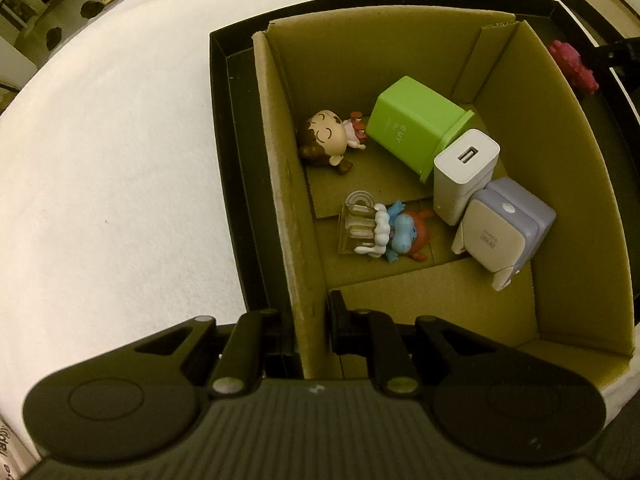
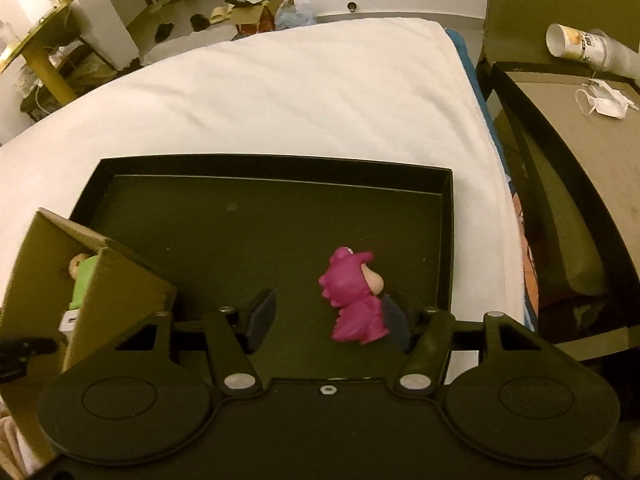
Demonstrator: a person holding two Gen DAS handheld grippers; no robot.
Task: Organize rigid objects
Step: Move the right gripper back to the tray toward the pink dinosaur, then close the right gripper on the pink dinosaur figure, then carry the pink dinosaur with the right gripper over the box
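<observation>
- R gripper (image 2: 326, 318): jaws apart, nothing clamped. Pink figurine (image 2: 354, 300) sits btwn fingers, hard against right-hand pad (image 2: 394, 320), clear of the other.
- Figurine on floor of black tray (image 2: 280, 166), near its front-right part, well right of cardboard box (image 2: 116, 280).
- L gripper (image 1: 310, 324): clamped on box's near wall.
- Box in tray's left end.
</observation>
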